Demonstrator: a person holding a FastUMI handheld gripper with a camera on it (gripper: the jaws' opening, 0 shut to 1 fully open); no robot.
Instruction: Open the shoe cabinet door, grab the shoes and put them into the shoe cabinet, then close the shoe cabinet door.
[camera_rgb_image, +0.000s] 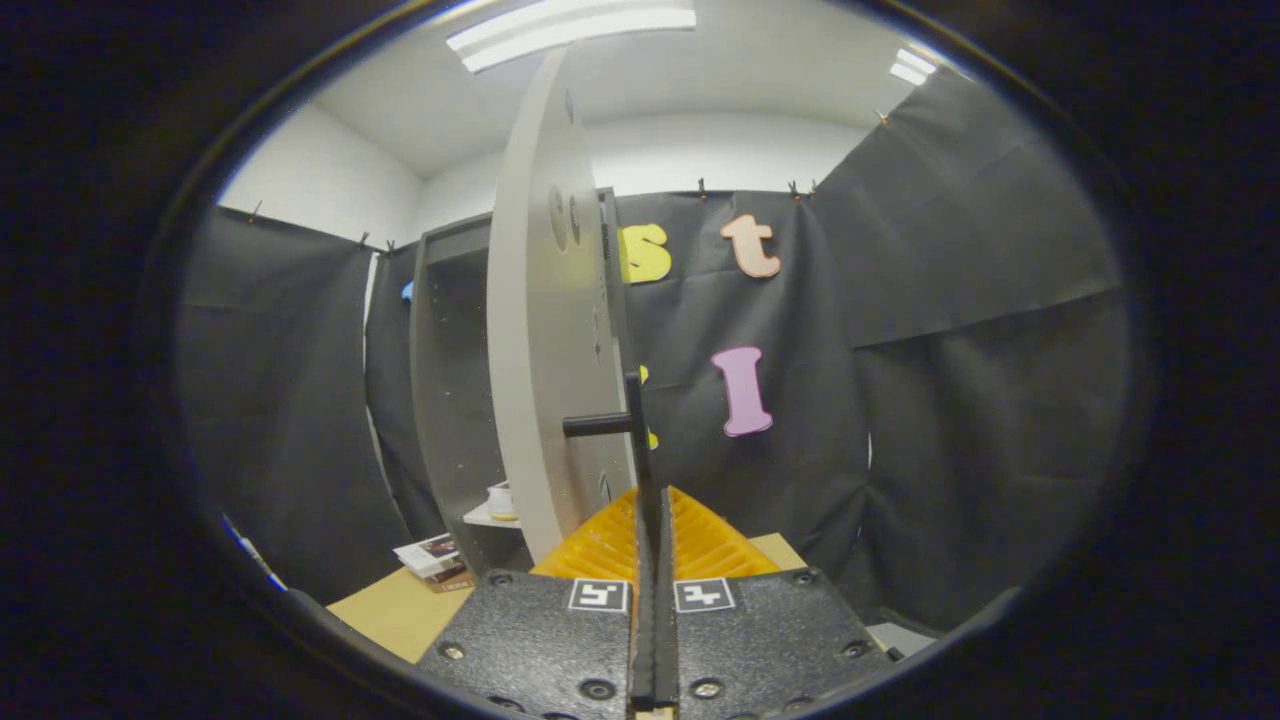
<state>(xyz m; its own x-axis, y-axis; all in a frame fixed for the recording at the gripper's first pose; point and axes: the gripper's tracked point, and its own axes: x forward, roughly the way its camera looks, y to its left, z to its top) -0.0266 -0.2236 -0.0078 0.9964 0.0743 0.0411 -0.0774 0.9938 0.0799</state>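
Both fingers (700, 545) of the tongs (652, 500) clamp the open cabinet door's (545, 330) handle (640, 440).

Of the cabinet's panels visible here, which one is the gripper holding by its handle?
The open cabinet door, swung out edge-on just ahead of the fingers. The gripper is shut on its dark bar handle; the cabinet's fixed side panel stands further back, untouched.

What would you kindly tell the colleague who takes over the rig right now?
Hand-held gripper: shut on the door handle, fingers pinching its thin bar.
Cabinet door: swung open, edge-on just ahead of the fingers; the cabinet stands beyond it.
A white shoe sits on the low shelf inside.
Done: door open, a shoe stowed.
Left: check for any second shoe, then push the door shut and let go.
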